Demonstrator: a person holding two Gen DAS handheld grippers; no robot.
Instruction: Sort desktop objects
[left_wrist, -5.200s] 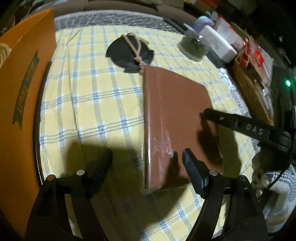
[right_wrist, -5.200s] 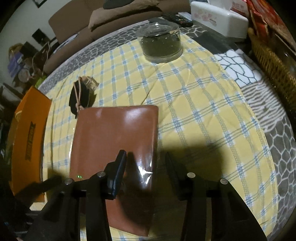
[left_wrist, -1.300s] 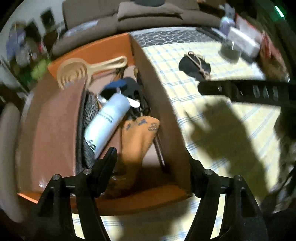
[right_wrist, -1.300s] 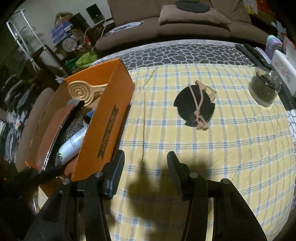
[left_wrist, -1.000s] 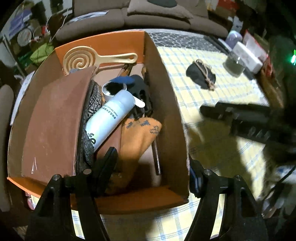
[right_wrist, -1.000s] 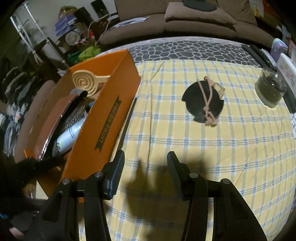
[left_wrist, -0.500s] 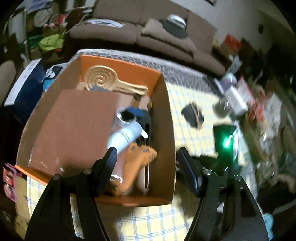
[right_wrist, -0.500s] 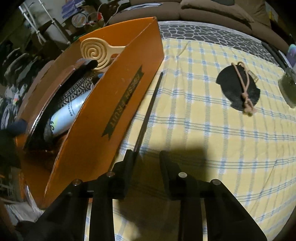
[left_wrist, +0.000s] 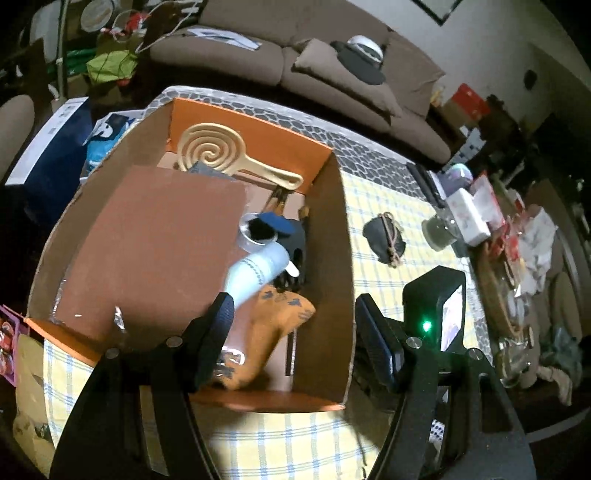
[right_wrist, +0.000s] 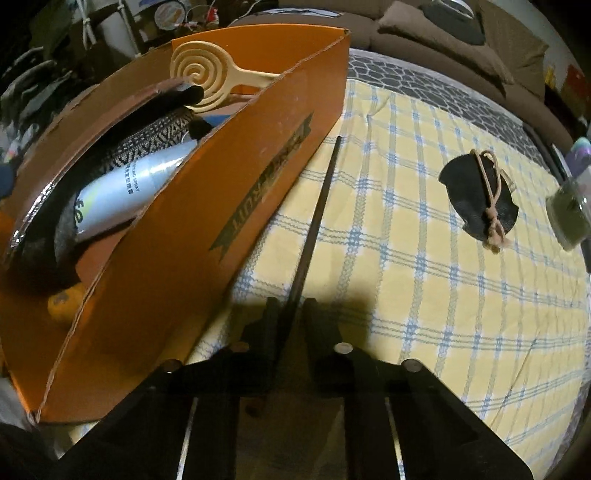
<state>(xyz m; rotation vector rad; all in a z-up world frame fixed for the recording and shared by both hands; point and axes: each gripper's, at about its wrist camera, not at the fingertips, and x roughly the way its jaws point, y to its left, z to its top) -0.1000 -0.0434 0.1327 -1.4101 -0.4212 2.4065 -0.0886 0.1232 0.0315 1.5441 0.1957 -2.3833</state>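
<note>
An orange cardboard box (left_wrist: 334, 236) stands on the yellow checked cloth and holds a brown notebook (left_wrist: 155, 236), a cream spiral swatter (left_wrist: 214, 151), a white spray bottle (left_wrist: 255, 273) and an orange cloth (left_wrist: 273, 328). My left gripper (left_wrist: 291, 314) is open and empty, high above the box. My right gripper (right_wrist: 290, 314) is shut on a thin dark stick (right_wrist: 317, 206) that lies on the cloth along the box's outer wall (right_wrist: 221, 206). A black pouch with a tan cord (right_wrist: 480, 192) lies further right; it also shows in the left wrist view (left_wrist: 384, 240).
A glass jar of dark green stuff (right_wrist: 569, 218) stands at the table's right edge, also seen in the left wrist view (left_wrist: 439, 232). A white tissue box (left_wrist: 469, 214) and clutter lie beyond it. A brown sofa (left_wrist: 295, 62) is behind the table.
The notebook went from the table into the box. My left gripper has risen high above the box. My right gripper moved down to the box's side and closed on the dark stick.
</note>
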